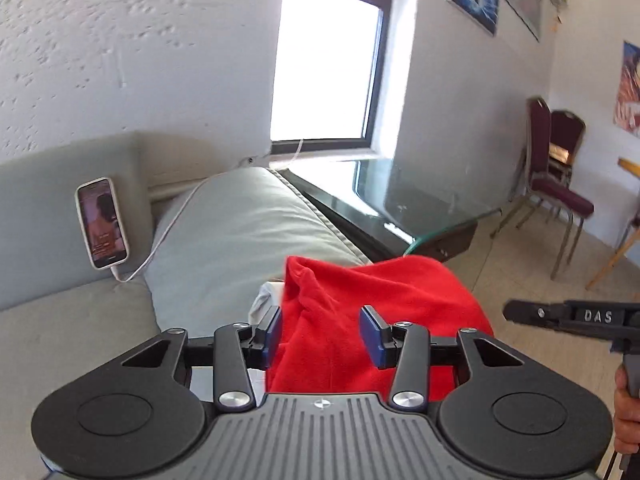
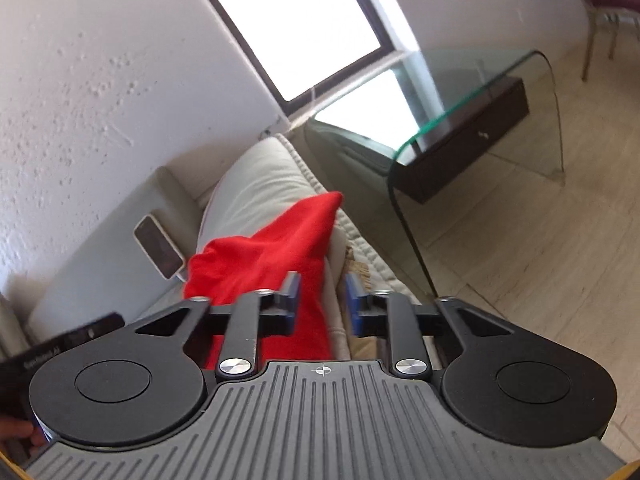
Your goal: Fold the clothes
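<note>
on the soft grey sofa (image 1: 224,232), crumpled red fleece (image 1: 372,304) (rumpled, thick) lies between both grippers' parted, empty jaws.

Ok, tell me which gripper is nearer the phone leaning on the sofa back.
Left. The left gripper hovers over the red garment with the phone just to its left. The right gripper is further out, on the garment's far side from the phone.
</note>
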`<action>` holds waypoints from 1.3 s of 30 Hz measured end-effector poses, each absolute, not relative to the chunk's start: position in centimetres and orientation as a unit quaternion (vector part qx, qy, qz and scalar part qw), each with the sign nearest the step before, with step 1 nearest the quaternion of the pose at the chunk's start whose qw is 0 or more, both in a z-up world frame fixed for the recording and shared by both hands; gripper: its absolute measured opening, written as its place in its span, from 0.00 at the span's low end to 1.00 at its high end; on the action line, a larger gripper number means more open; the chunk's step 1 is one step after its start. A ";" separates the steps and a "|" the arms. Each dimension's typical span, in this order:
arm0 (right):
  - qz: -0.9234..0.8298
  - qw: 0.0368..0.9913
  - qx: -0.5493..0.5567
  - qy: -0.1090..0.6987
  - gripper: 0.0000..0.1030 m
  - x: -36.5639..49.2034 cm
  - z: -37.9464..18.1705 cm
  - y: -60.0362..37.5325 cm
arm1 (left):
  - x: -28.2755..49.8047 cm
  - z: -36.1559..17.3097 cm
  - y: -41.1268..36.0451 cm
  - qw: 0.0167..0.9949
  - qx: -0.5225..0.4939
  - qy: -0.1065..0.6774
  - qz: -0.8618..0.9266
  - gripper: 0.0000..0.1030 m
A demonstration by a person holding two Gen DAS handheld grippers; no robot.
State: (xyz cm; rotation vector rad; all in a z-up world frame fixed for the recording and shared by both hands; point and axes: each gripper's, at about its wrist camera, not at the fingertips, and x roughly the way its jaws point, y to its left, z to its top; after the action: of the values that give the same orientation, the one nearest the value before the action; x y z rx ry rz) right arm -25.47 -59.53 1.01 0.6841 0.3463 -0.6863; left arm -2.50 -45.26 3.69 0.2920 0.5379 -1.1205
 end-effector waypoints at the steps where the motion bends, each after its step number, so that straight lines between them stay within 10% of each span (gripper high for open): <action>1: -0.325 0.877 0.313 0.166 0.14 -24.6 1.0 -59.4 | -2.4 2.7 -46.5 0.806 0.164 0.260 -0.507 0.33; 21: -0.323 0.831 0.255 0.375 0.36 -21.9 -0.9 -53.0 | -6.2 -0.4 -44.7 0.744 0.247 0.392 -0.482 0.40; 27: -0.315 0.839 0.288 0.338 0.58 -24.6 2.9 -51.5 | -7.9 3.5 -41.4 0.767 0.227 0.371 -0.471 0.75; 39: -0.308 0.840 0.286 0.344 0.80 -29.4 10.6 -46.3 | -12.5 8.9 -36.6 0.771 0.185 0.387 -0.471 0.99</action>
State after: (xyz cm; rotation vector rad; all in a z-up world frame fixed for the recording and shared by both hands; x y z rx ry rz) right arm -29.40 -46.29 10.56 0.6047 0.7277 -0.6512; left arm -12.52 -36.60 8.87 0.4003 0.8390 -1.0208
